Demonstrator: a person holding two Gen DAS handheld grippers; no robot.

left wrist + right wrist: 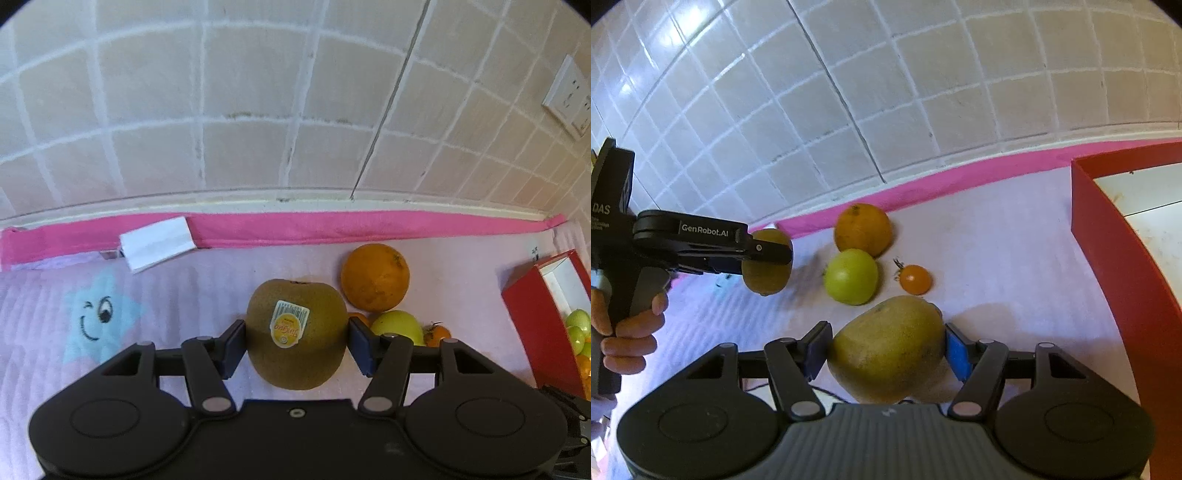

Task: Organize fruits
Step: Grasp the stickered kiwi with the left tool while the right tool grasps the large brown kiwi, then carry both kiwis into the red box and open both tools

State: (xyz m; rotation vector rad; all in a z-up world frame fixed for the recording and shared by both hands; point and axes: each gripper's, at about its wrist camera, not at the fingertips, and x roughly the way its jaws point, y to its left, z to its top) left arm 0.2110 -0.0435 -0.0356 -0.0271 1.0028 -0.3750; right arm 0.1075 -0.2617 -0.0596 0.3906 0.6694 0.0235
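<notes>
Left gripper [297, 343] clamped on a brown fuzzy kiwi with a yellow oval sticker [297, 334], both pads pressed against its sides, fruit lifted off the pale pink quilted mat [207, 288]. Right gripper [886, 349] closed on a yellow-green mango with brown speckles [888, 349], dark pad on its left flank, blue pad on its right, held above the mat. Seen from the right wrist, left gripper with its kiwi at far left, a person's hand [624, 332] wrapped round the handle. Left lying on the mat beyond the mango: a round orange [863, 229] farthest, a green apple-like fruit [850, 276] just near of it and touching or nearly so, a small orange cherry tomato with a stem [915, 279] to the right, apart. Red box with white lining [1108, 236] at the right edge; green and orange fruits [578, 332] already inside, per the left wrist view. Beige tiled wall [258, 110] behind.
</notes>
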